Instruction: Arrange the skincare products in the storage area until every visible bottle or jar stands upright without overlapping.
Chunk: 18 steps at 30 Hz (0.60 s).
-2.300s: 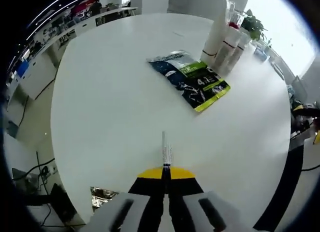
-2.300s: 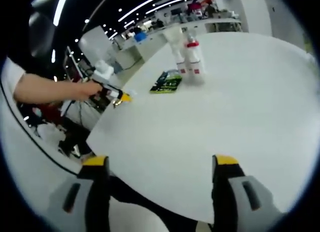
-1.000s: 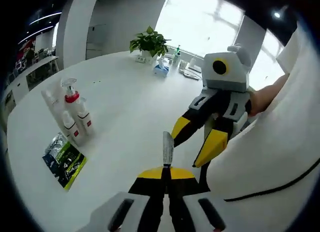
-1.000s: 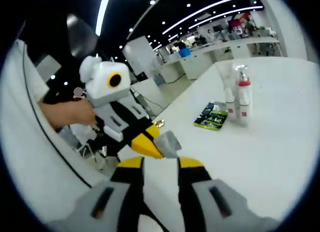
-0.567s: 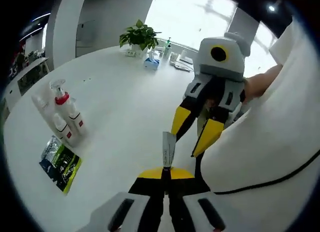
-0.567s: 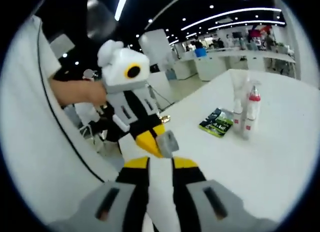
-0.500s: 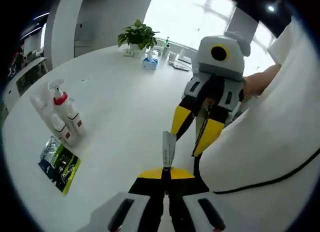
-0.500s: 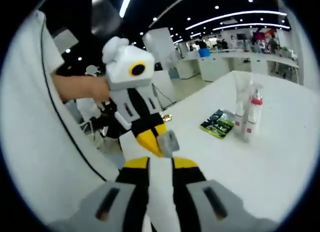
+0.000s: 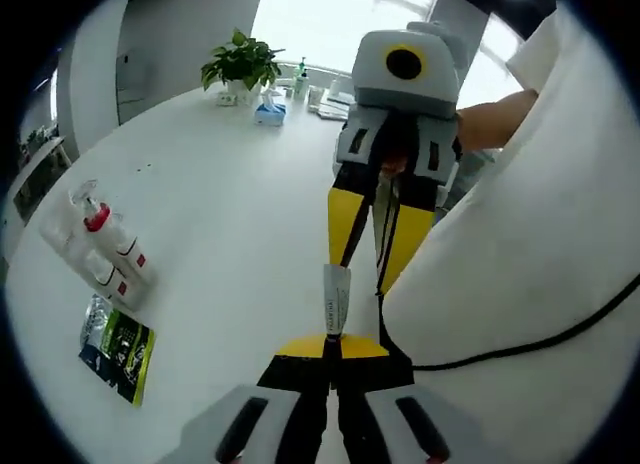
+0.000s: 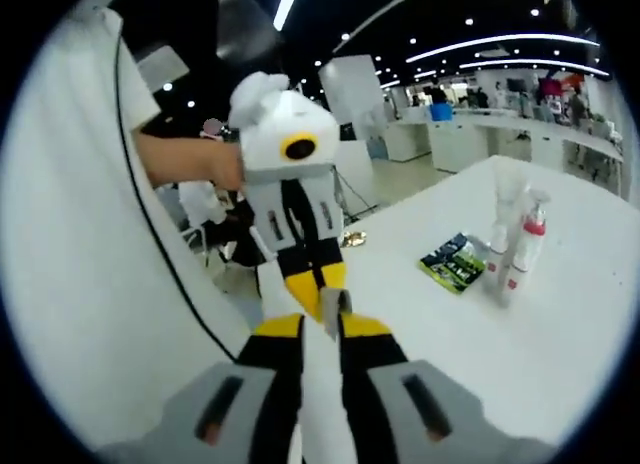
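Left gripper: its jaws are pressed together on a thin flat sachet, which stands up edge-on from between the yellow tips; seen from the right gripper view, this gripper hangs nose-down facing the camera with the sachet at its tips.
Right gripper: its two yellow-tipped jaws stand a little apart, around the sachet; whether they touch it cannot be told. In the left gripper view it comes down from the top, held in a hand.
Bottles: a small cluster of pale bottles stands upright on the white table, one with a red collar and a pump top; in the right gripper view the same bottles stand well beyond the grippers.
Dark packet: lies flat on the table just beside the bottles, green and dark printed; also seen at.
Far edge of table: a potted plant and a tissue box sit near the bright window.
Person: a white sleeve fills the right side of the left gripper view.
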Motion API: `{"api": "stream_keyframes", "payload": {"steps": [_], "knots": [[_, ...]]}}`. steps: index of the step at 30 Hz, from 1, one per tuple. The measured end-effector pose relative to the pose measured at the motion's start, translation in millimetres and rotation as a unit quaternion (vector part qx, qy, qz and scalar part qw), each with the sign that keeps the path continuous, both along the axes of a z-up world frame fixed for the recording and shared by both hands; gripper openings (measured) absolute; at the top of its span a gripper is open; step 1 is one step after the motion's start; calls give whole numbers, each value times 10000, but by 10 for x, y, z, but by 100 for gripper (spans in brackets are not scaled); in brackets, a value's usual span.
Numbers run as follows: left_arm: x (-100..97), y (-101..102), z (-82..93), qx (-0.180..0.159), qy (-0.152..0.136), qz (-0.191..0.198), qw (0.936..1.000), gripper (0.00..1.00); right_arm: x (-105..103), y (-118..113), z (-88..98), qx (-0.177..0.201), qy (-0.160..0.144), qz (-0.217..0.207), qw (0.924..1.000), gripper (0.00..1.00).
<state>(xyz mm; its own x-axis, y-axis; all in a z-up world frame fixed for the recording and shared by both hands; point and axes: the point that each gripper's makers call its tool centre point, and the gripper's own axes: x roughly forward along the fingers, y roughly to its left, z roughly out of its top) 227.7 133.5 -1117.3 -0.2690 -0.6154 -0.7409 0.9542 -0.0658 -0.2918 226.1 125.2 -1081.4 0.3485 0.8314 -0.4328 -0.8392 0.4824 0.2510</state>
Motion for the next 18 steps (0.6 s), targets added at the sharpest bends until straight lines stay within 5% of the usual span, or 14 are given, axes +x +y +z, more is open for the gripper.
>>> {"api": "stream_keyframes", "payload": {"steps": [12,18], "knots": [[-18,-52,29,244,-298,-372,9986,0,78,-24,-15,25,194,9,9998,3],[44,-128,119,-26,-163,-36,9999,3,117,-109,90,566,521,-205,9968,0]]}}
